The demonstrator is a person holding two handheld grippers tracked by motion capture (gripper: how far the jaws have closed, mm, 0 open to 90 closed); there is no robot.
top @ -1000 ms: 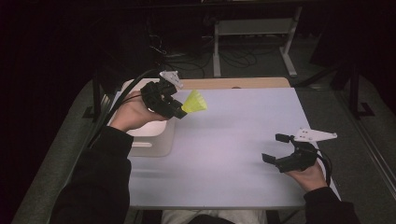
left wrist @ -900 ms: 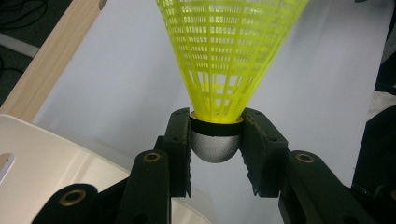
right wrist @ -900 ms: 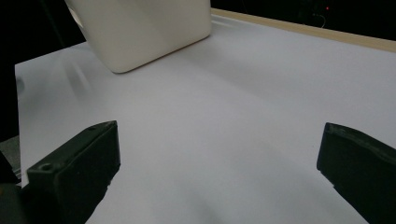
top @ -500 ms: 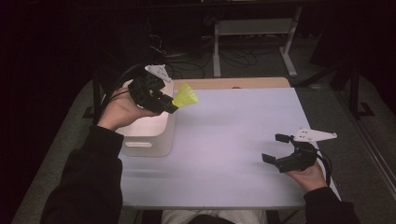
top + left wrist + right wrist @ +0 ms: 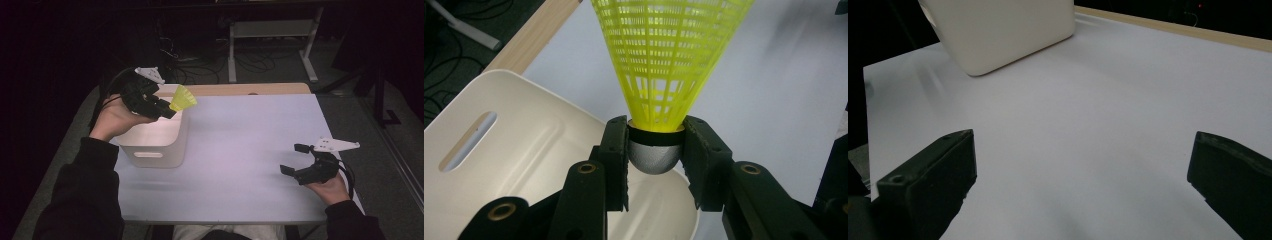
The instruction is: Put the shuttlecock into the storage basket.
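Left hand point(image 5: 116, 119) raised over bin point(image 5: 155, 146)

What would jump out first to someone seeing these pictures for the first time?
The bright yellow shuttlecock stands out: the left gripper clamps its grey rounded cork and holds it above the open white bin at the table's left side. Next comes the right gripper, jaws wide apart with nothing between them, resting low over the pale table near its right edge.
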